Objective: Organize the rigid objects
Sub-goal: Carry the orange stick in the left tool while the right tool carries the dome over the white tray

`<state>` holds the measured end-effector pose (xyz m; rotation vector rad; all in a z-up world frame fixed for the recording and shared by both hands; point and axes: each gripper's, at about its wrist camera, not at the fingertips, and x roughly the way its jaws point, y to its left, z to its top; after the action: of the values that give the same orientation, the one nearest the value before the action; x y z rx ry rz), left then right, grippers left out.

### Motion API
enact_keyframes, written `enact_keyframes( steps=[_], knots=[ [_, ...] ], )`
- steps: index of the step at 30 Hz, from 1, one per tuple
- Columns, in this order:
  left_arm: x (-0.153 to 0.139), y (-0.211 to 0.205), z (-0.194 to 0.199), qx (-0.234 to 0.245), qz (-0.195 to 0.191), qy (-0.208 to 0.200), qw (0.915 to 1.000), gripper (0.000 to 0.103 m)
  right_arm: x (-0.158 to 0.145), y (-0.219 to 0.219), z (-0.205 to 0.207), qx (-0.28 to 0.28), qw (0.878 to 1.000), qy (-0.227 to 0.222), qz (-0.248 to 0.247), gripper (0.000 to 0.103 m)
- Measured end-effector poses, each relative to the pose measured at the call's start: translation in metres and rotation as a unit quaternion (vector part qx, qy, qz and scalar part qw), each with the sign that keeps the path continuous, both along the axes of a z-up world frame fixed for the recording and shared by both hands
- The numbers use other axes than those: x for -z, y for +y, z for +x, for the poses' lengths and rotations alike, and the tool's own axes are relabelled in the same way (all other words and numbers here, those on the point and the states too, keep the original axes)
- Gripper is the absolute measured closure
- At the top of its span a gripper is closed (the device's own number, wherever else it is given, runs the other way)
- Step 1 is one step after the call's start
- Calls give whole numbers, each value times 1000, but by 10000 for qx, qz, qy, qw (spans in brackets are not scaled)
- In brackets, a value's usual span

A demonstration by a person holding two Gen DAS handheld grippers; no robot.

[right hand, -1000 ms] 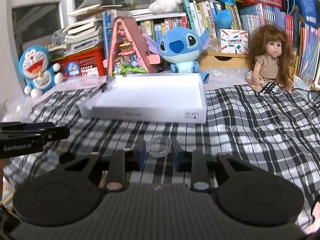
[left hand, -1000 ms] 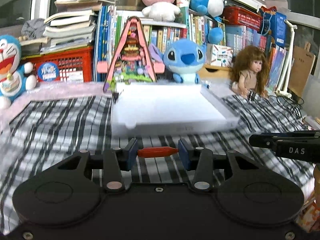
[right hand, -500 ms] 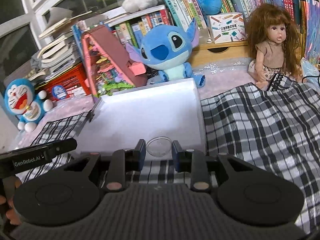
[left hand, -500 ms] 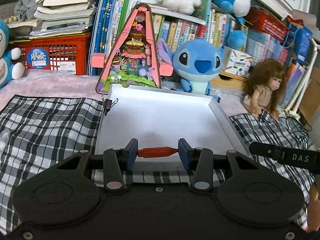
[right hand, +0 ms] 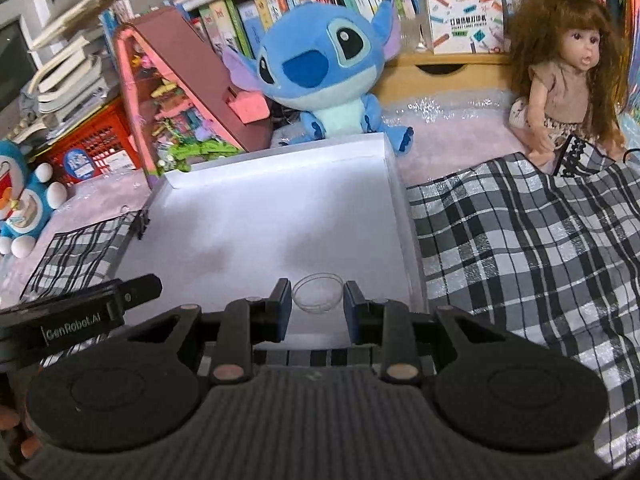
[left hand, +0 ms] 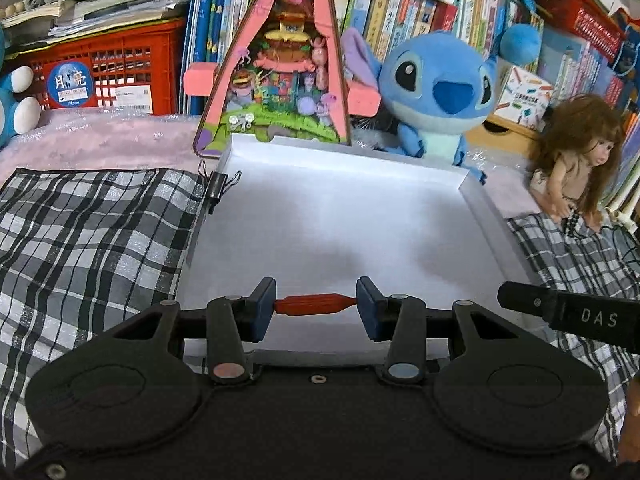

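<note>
- The left gripper (left hand: 316,305) is clamped on a small red stick (left hand: 316,304), which lies crosswise between the two blue pads, each end pressed by one pad.
- The red stick hangs above the near part of the white tray (left hand: 340,220), close to the tray's near edge.
- The right gripper (right hand: 317,299) is clamped on a small clear round dish (right hand: 318,298); the blue pads touch its rim on either side.
- The dish is held roughly level above the near right part of the tray (right hand: 276,220), not far from the tray's right wall.
- The tray's floor is bare white with soft shadows on it.
- A black binder clip (left hand: 218,188) grips the tray's left wall near the far corner; in the right wrist view it shows at the same wall (right hand: 141,222).
- The tray rests on a black-and-white checked cloth (left hand: 92,232) that spreads on both sides of it (right hand: 520,248).
- Behind the tray stand a pink triangular toy house (left hand: 280,68), a blue plush toy (left hand: 436,88) and a doll with long brown hair (right hand: 560,64).
- Books (left hand: 384,12) fill the shelf at the back, and a red crate (left hand: 108,72) sits at the far left.
- Each wrist view shows the tip of the other gripper at its edge: the right one at the left view's right side (left hand: 572,314), the left one at the right view's left side (right hand: 80,312).
</note>
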<state>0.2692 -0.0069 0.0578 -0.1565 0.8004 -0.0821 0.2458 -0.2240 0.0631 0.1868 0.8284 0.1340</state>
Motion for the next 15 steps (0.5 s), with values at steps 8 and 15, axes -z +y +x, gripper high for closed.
enact_keyframes(
  steps=[8,15],
  knots=[
    [13,-3,11,-44,122,113,9999,61,16,6,20,45,9997,221,-55,70],
    [21,-5,16,-56,215,142,9997,61,24,13,26,-42,9995,310,-39,70]
  ],
)
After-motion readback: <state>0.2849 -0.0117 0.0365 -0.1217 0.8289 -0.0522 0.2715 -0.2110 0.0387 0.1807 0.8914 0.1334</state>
